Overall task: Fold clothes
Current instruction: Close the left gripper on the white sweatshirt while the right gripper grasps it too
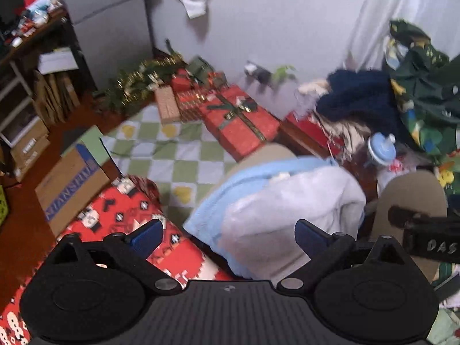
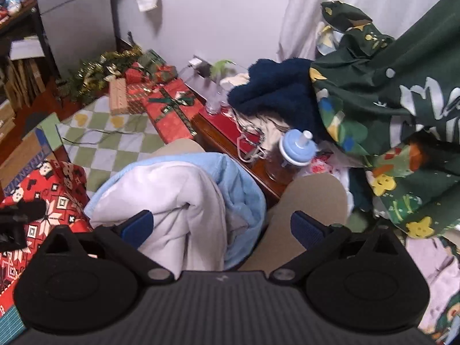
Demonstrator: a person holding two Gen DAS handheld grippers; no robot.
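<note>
1. Grippers: the left gripper (image 1: 228, 237) and right gripper (image 2: 220, 227) both stand with fingers apart, holding nothing.
2. Between them, the blue-and-white fleece garment (image 2: 184, 198) lies doubled over the person's knee (image 2: 313, 198).
3. More clothes (image 2: 276, 89) are piled unfolded behind.

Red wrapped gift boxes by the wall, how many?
3 clear: a large red box with green ribbon on the checkered mat, a small red box and a patterned red box behind it. More may be hidden by the garland.

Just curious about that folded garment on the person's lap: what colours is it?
The garment is light blue outside with a white fleecy lining, clearest in the right wrist view.
</note>
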